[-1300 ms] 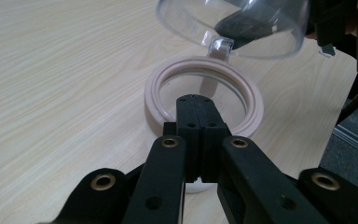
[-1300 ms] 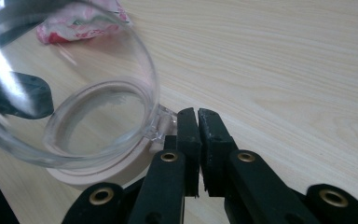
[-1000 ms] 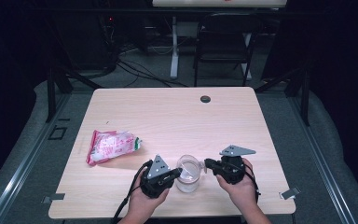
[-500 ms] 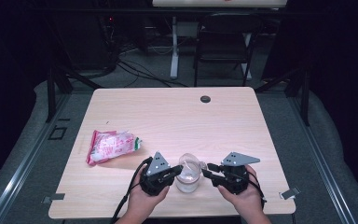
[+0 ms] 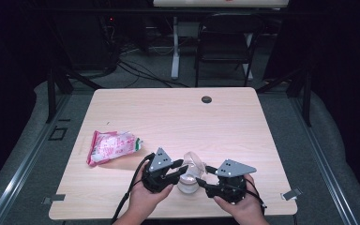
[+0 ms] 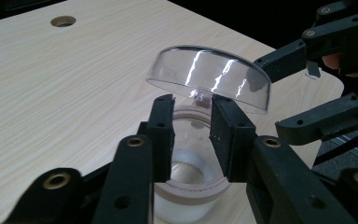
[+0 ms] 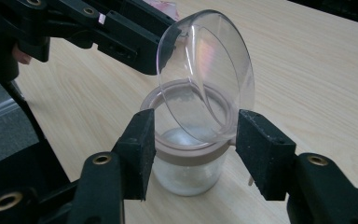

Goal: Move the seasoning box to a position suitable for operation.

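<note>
A clear jar (image 5: 186,183) with a tan collar (image 7: 189,156) stands near the table's front edge. Its clear domed lid (image 5: 195,161) is tipped up on edge over the mouth. My left gripper (image 5: 182,169) sits at the jar's left. Its jaws have just been opening, and the pads (image 6: 162,135) stand apart below the lid (image 6: 209,77), pressing on nothing. My right gripper (image 5: 204,176) is at the jar's right. Its jaws have just been opening too and now stand wide on either side of the collar, with the pads (image 7: 140,140) clear of it.
A pink snack packet (image 5: 110,146) lies on the table's left half. At the far edge is a round cable hole (image 5: 206,99). Behind the table stands a dark chair (image 5: 225,42). The light wood tabletop (image 5: 178,122) stretches bare beyond the jar.
Both grippers' jaws have opened. The right hand has drawn back a little from the jar toward the front edge. The left hand has stayed in place.
</note>
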Available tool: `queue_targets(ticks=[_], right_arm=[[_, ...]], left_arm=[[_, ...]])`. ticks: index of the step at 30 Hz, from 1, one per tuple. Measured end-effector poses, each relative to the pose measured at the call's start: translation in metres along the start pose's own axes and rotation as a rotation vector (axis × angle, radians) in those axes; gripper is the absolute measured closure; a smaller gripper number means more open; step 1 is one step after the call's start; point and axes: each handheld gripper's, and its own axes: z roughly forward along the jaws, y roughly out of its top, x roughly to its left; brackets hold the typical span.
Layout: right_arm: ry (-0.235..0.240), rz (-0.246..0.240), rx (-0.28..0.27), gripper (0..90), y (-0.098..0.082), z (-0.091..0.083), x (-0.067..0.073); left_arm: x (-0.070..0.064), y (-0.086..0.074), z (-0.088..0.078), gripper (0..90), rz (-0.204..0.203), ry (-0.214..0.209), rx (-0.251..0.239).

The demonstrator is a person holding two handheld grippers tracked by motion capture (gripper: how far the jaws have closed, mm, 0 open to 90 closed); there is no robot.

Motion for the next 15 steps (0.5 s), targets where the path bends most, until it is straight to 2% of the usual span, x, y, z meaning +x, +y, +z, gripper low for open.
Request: queue_targets(ticks=[6, 11, 15], right_arm=[[-0.022, -0.017, 0.001, 46.8, 0.0025, 0.0068, 0.0018], [-0.027, -0.007, -0.006, 47.4, 0.0044, 0.0071, -0.0003], [-0.025, -0.001, -0.011, 47.8, 0.0053, 0.0061, -0.0019]], left_arm=[[0.0006, 0.0003, 0.0004, 64.8, 0.001, 0.017, 0.003], [0.0017, -0.0016, 0.001, 60.7, 0.013, 0.038, 0.005], [0.0056, -0.0069, 0.0028, 58.8, -0.002, 0.051, 0.004]])
